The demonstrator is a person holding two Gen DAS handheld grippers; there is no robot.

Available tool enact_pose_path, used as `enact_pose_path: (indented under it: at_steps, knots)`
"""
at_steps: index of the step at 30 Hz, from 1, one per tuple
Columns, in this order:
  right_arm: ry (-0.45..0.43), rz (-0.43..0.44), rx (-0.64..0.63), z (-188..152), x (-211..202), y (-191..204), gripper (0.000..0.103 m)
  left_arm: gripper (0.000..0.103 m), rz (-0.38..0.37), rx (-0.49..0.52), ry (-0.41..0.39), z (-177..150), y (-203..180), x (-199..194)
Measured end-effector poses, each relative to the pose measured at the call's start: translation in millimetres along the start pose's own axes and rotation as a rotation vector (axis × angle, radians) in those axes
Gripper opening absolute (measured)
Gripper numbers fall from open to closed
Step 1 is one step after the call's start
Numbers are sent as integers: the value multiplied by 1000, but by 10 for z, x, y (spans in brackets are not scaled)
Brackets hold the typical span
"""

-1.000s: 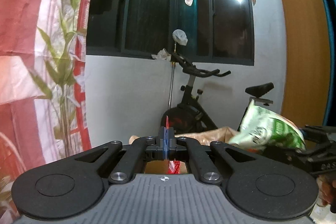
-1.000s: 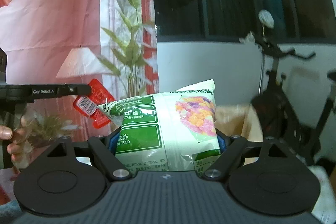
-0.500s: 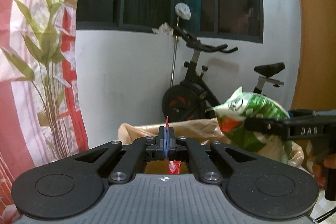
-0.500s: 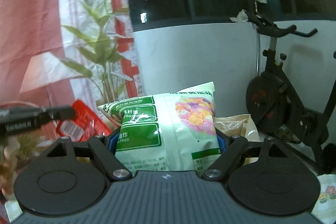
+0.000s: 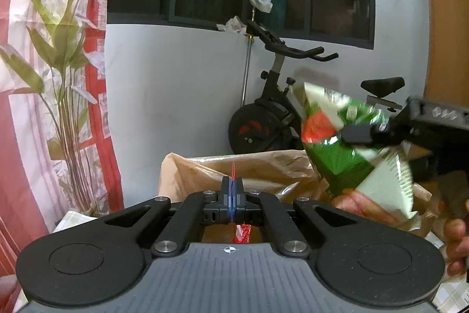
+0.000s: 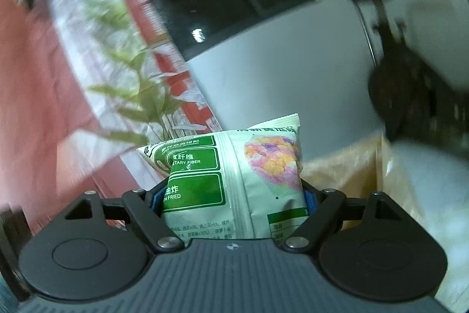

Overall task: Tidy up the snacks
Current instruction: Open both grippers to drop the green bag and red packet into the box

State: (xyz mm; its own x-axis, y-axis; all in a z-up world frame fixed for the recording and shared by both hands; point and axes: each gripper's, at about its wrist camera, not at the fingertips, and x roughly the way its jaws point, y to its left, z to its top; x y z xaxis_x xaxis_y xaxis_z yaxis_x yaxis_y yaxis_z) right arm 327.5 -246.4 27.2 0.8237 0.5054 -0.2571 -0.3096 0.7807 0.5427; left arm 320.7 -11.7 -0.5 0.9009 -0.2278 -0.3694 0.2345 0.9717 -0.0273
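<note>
The left gripper [image 5: 233,197] is pinched fully together on a thin red snack packet [image 5: 241,233]: a sliver of red film sticks up above the closed jaws and the rest hangs just under them. Straight beyond it sits the brown paper bag [image 5: 222,172], mouth open, its crumpled near rim close behind the fingertips.

The right gripper [image 6: 233,195] holds a green-and-white snack bag [image 6: 234,175], its pads pressed on the pack's two sides with the jaws spread wide around it. The pack stands up between the fingers, its sealed top edge well clear above them. From the left camera that same pack [image 5: 351,148] hangs tilted and blurred over the right side of the paper bag, above the rim; whether it touches the paper I cannot tell. A few fingers of the person's hand [image 5: 455,248] show to the right of the bag.

Behind the paper bag an exercise bike [image 5: 272,113] stands against the white wall, close to the bag's far rim. Left of the bag hangs a red-and-white curtain [image 5: 52,78] printed with bamboo leaves, leaving a strip of bare wall between. The bag's mouth is unobstructed on its left half, directly ahead of the left gripper. The right camera's background is smeared.
</note>
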Motion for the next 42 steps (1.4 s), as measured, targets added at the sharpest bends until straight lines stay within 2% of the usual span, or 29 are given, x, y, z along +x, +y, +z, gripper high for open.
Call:
enact_pose_path:
  at_steps: [2, 4, 14, 19, 22, 24, 32, 34, 35, 39, 42]
  knots:
    - [26, -23, 116, -16, 34, -159, 83, 2, -3, 6, 0, -11, -3, 5]
    - [44, -98, 150, -31, 57, -272, 82, 2, -5, 11, 3, -20, -22, 11]
    - [197, -307, 13, -45, 331, -78, 85, 3, -11, 10, 55, -72, -34, 119]
    - [235, -342, 5, -52, 469, 33, 93, 6, -17, -3, 71, -40, 12, 117]
    - [221, -314, 17, -6, 432, 63, 103, 8, -10, -5, 65, -28, 7, 83]
    - [195, -337, -8, 37, 374, 111, 103, 8, -11, -6, 63, -25, -1, 52]
    - [125, -323, -51, 141, 103, 191, 103, 15, -9, -13, 47, 14, 57, -100]
    - [113, -311, -83, 110, 6, 210, 103, 21, -4, -15, 40, 13, 76, -156]
    - [109, -322, -110, 87, -30, 237, 103, 24, -2, -16, 38, 13, 79, -177]
    - [90, -405, -284, -50, -118, 367, 102, 25, -1, -16, 42, -20, 88, -247]
    - [96, -423, -304, -127, -148, 363, 102, 25, -4, -22, 51, -56, 97, -312]
